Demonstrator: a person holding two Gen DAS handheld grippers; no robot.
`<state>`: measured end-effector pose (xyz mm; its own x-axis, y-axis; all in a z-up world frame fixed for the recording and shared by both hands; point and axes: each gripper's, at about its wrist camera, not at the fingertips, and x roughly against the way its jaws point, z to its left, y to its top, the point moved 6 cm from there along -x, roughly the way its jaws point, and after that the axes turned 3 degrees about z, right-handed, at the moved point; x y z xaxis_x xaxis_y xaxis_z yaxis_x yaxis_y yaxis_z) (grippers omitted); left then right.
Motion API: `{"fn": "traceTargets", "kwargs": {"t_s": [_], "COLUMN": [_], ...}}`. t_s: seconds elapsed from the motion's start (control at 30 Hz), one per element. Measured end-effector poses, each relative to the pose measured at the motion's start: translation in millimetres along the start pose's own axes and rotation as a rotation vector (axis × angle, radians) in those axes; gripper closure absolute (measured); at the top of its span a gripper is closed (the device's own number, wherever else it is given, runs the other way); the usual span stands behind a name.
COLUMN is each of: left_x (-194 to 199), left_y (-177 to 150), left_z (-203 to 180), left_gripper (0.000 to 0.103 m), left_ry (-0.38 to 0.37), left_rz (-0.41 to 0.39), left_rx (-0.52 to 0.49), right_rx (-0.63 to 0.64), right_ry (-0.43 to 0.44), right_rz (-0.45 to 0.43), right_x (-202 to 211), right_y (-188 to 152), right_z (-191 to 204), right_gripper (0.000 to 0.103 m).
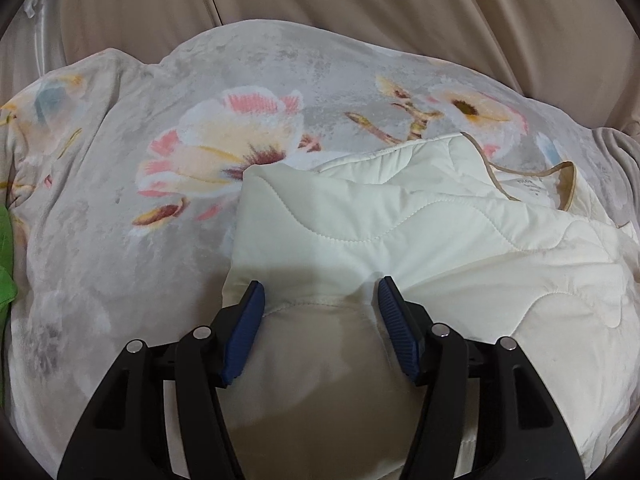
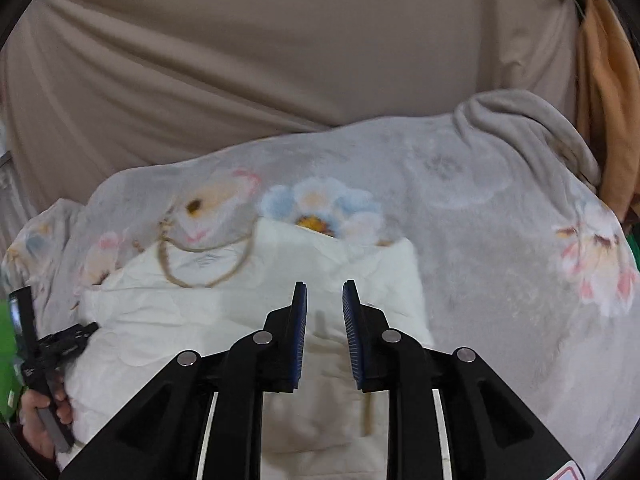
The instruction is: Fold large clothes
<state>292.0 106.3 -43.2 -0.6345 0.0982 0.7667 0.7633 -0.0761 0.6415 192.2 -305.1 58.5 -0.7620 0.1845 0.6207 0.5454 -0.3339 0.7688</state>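
A cream quilted jacket (image 1: 420, 232) with tan trim at the collar lies partly folded on a grey floral blanket (image 1: 120, 200). My left gripper (image 1: 322, 290) is open, its blue pads (image 1: 394, 324) spread over a folded edge near the jacket's left side, holding nothing. In the right wrist view the jacket (image 2: 200, 312) lies left and centre, its tan-trimmed collar (image 2: 200, 264) at the far side. My right gripper (image 2: 324, 292) is open with a narrow gap, above the jacket's right part, empty. The left gripper (image 2: 44, 360) and the hand holding it show at the far left there.
The floral blanket (image 2: 500, 280) covers the surface, bunched at the far right. A beige curtain (image 1: 360, 8) hangs behind. Green fabric (image 1: 6, 264) lies at the left edge. An orange cloth (image 2: 608, 112) hangs at the far right.
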Motion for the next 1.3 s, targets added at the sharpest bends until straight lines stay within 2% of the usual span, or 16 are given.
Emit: {"fn": "traceTargets", "kwargs": {"t_s": [0.1, 0.17, 0.27, 0.37, 0.43, 0.5, 0.73, 0.87, 0.93, 0.97, 1.03, 1.1, 1.17, 1.2, 1.23, 1.3], "left_x": [0.2, 0.7, -0.2, -1.2, -1.8, -2.7, -3.3, -3.5, -4.0, -4.4, -5.0, -5.3, -5.4, -5.4, -5.1, -5.1], "left_y": [-1.4, -2.1, -2.4, -2.9, -3.1, -3.2, -3.5, -3.6, -3.5, -3.2, -3.2, -3.3, -3.6, -3.5, -3.7, -4.2], "left_z": [-0.9, -0.9, -0.8, -1.4, -1.3, -0.7, 0.1, 1.2, 1.9, 2.2, 2.5, 3.5, 4.5, 5.0, 5.0, 4.1], "left_gripper": [0.044, 0.044, 0.042, 0.042, 0.041, 0.040, 0.039, 0.036, 0.035, 0.034, 0.032, 0.030, 0.028, 0.027, 0.027, 0.026], "left_ry": [0.022, 0.027, 0.034, 0.045, 0.047, 0.046, 0.036, 0.040, 0.043, 0.045, 0.054, 0.065, 0.071, 0.074, 0.079, 0.089], "left_rz": [-0.017, -0.023, -0.029, -0.036, -0.038, -0.037, -0.037, -0.036, -0.035, -0.034, -0.034, -0.034, -0.033, -0.034, -0.034, -0.035], "left_rx": [-0.010, -0.011, -0.015, -0.026, -0.028, -0.025, -0.018, -0.016, -0.013, -0.011, -0.010, -0.007, -0.003, -0.002, -0.002, -0.004], "right_rx": [0.123, 0.184, 0.260, 0.300, 0.313, 0.286, 0.034, -0.127, -0.130, -0.116, -0.088, -0.072, -0.061, -0.052, -0.049, -0.025], "right_ry": [0.137, 0.196, 0.236, 0.206, 0.148, 0.110, -0.067, 0.009, -0.007, -0.016, -0.001, 0.012, 0.002, 0.011, 0.046, 0.044], "right_rz": [0.044, 0.086, 0.163, 0.198, 0.198, 0.198, 0.176, 0.158, 0.129, 0.118, 0.112, 0.161, 0.200, 0.187, 0.148, 0.056], "right_x": [-22.3, -43.9, -81.9, -107.8, -118.0, -119.5, -85.1, -57.4, -45.8, -43.5, -44.5, -60.3, -74.4, -72.7, -62.5, -41.0], "right_y": [2.3, -4.7, -25.4, -42.7, -48.0, -48.0, -47.4, -57.8, -55.6, -53.7, -50.1, -54.2, -59.9, -59.1, -54.2, -44.4], "right_z": [78.7, 122.0, 171.7, 183.7, 168.9, 138.7, -34.8, -81.3, -81.8, -78.3, -69.6, -62.5, -59.1, -55.6, -49.9, -46.5], "right_gripper": [0.082, 0.082, 0.082, 0.083, 0.092, 0.094, 0.096, 0.096, 0.080, 0.076, 0.060, 0.054, 0.064, 0.090, 0.094, 0.095]}}
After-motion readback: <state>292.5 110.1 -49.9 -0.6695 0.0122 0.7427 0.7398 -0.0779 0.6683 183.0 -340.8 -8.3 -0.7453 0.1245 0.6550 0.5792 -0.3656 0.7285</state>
